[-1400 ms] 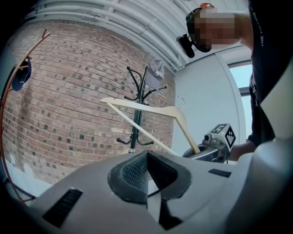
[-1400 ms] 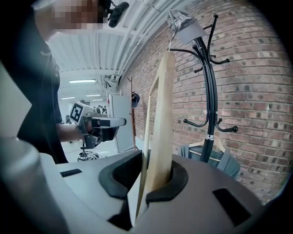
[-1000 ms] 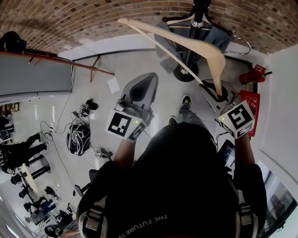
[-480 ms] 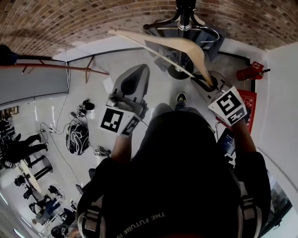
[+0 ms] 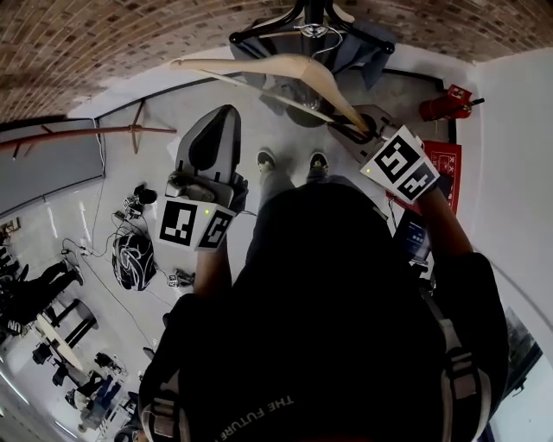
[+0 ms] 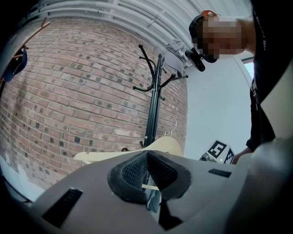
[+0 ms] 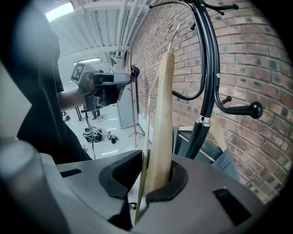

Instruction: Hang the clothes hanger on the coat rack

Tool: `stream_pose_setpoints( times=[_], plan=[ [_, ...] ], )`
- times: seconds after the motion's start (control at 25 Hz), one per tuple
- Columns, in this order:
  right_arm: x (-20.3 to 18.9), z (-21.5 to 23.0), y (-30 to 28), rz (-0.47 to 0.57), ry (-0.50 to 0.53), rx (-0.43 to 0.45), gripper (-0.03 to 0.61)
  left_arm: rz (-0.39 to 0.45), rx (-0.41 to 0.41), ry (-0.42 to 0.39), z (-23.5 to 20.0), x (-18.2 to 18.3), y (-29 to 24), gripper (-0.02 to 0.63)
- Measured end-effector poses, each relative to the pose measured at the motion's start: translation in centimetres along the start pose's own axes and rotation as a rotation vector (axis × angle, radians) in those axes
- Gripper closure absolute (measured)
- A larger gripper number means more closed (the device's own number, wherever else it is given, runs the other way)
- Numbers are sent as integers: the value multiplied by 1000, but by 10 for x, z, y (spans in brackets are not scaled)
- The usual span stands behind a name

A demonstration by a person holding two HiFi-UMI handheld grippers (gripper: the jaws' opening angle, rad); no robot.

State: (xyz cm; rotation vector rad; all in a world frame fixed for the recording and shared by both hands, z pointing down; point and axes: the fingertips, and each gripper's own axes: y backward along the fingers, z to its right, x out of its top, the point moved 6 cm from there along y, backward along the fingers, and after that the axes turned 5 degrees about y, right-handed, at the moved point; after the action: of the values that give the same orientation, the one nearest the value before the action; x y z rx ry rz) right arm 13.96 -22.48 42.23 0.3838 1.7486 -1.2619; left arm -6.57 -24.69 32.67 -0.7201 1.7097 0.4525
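Jutting up out of your right gripper [image 7: 153,176], the wooden clothes hanger [image 7: 162,119] is clamped by one end, with the jaws pressed on the arm and on the thin crossbar beside it. Its wire hook [image 7: 173,29] points upward. From the head view, the hanger stretches leftward from that gripper [image 5: 359,129], held up in the air over the floor, with its wire hook [image 5: 324,39] close to the arms of the coat rack [image 5: 307,13]. Seen from the left gripper view, the hook [image 6: 171,123] stands just right of the black pole of the coat rack [image 6: 153,105] and clear of it, well below the upper pegs.

A grey-blue garment [image 7: 219,157] hangs low on the rack on a second wooden hanger [image 7: 219,132].

Your left gripper [image 6: 147,155] has its jaws closed together with nothing between them, and it sits left of the hanger and apart from it [image 5: 212,121].

Behind the rack is a brick wall [image 6: 82,91], and a red fire extinguisher [image 5: 441,104] stands to the right.
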Motion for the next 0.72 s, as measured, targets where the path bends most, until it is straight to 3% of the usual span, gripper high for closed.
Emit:
stream_pose_setpoints(
  times=[0.28,0.72],
  plan=[
    [-4,10,-22,-68,-12,20,532,0,-17,-5,-17,9,-6,594],
    [-31,37,-54,-196,-44,33,532,8,21,2,-30,4,-5,594]
  ],
)
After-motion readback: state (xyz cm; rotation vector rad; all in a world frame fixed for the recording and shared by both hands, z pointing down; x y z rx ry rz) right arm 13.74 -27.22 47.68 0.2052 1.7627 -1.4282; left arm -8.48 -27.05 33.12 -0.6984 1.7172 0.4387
